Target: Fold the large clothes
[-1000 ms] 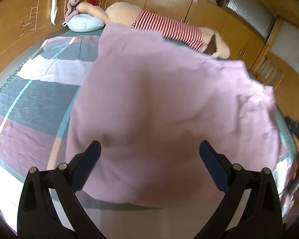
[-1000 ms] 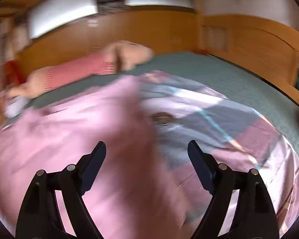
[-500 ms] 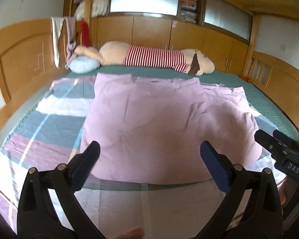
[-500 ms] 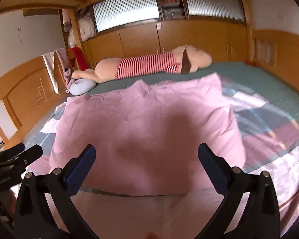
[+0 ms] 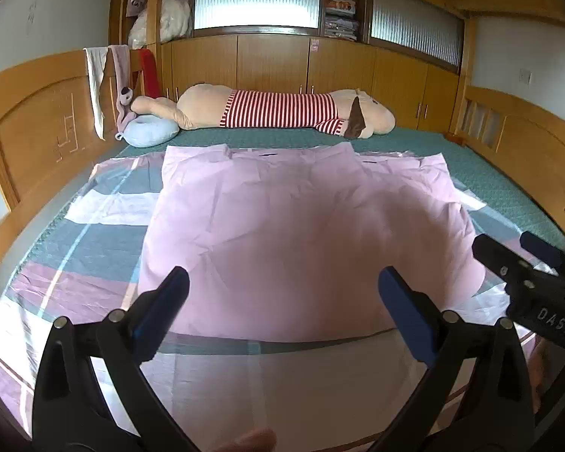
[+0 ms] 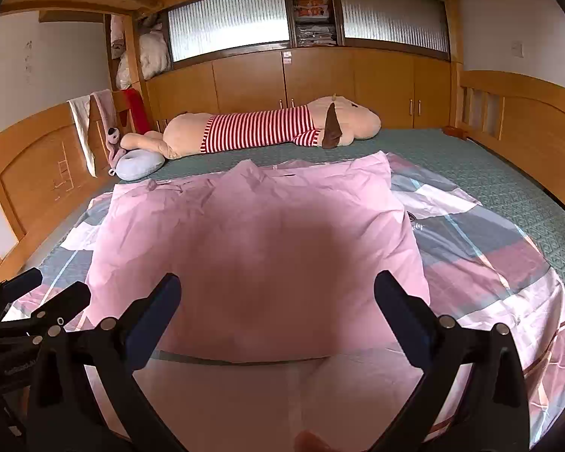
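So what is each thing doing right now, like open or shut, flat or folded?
Left gripper: open, holding nothing.
Right gripper: open, its jaws have just been opening, nothing between them.
Pink cloth: folded over, lying flat on the bed, a little wrinkled.
Plaid sheet: spread out under the pink cloth.
Striped plush toy: lying on its side.
Cabinet doors: shut.
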Tool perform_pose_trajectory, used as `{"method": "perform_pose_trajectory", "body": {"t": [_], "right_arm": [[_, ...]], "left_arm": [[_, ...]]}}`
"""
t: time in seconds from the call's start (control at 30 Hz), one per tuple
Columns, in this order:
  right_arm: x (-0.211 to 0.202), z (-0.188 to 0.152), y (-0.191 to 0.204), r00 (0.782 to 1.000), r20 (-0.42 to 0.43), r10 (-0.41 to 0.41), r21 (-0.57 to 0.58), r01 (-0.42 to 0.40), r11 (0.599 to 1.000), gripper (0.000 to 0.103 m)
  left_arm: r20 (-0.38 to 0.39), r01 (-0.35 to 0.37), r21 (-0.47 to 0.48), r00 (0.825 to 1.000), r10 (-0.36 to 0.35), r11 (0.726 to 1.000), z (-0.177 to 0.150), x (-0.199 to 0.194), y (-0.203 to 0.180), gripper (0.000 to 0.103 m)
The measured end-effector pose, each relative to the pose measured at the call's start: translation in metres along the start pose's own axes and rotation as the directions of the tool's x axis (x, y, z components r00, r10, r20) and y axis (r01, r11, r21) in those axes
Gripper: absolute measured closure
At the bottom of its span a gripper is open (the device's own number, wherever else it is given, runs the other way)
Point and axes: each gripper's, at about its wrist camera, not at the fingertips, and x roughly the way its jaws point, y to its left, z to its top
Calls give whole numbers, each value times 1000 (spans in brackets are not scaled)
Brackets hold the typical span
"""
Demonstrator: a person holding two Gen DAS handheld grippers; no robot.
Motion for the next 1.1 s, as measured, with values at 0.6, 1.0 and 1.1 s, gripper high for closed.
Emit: {"method": "perform_pose_trajectory", "body": {"t": [0.6,1.0,1.1], "right_arm": [[-5,-4,14,998,40,-40,-77,43,996,1],[-4,-5,14,998,39,-42,-83,45,996,1],[-5,-6,14,998,40,-43,-89,47,995,1]], "left_arm": [[-2,-10,16,1000,10,1000,-4,-2,-3,2],[-2,-11,19,1000,11,1000,-5,0,-3,2],[-3,-11,19,1000,11,1000,-5,0,-2,2]]}}
